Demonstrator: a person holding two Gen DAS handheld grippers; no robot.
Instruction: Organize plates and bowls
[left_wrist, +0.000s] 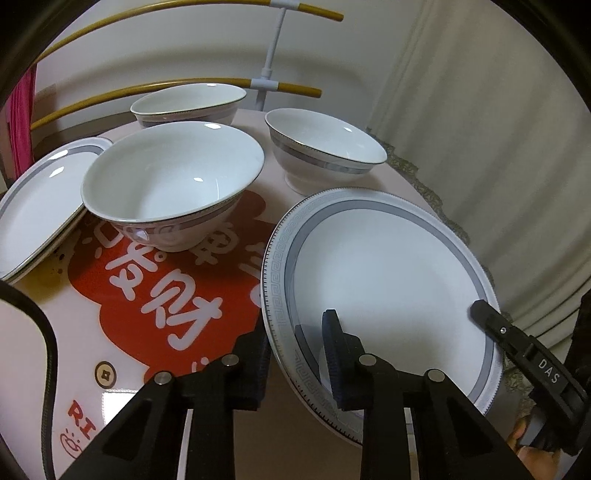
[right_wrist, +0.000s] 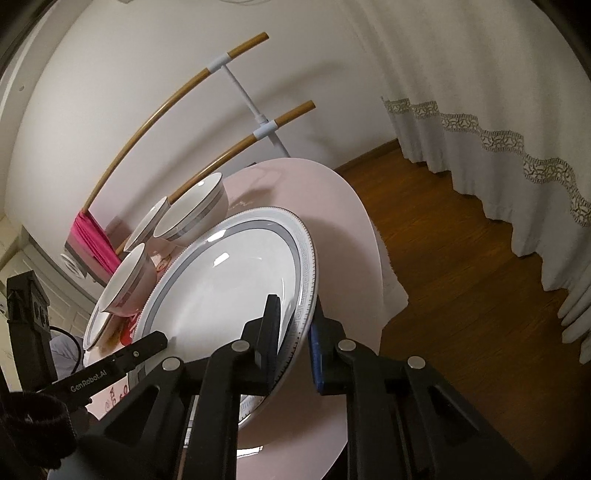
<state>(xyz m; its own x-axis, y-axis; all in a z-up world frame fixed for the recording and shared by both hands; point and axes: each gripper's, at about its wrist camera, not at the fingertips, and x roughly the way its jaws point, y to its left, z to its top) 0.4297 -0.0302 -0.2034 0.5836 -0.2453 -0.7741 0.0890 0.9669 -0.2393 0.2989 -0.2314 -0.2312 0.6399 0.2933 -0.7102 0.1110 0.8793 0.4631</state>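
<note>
On plate (left_wrist: 388, 273) rim, both claws clamped.

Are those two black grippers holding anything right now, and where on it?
Yes. Both grip the same large plate by its rim: the left gripper at the near left edge, the right gripper at the opposite edge, one finger above and one below.

A grey-banded white plate (left_wrist: 388, 273) lies beside three matching upright bowls (left_wrist: 173, 184) and a squarish plate (left_wrist: 40, 206).
</note>
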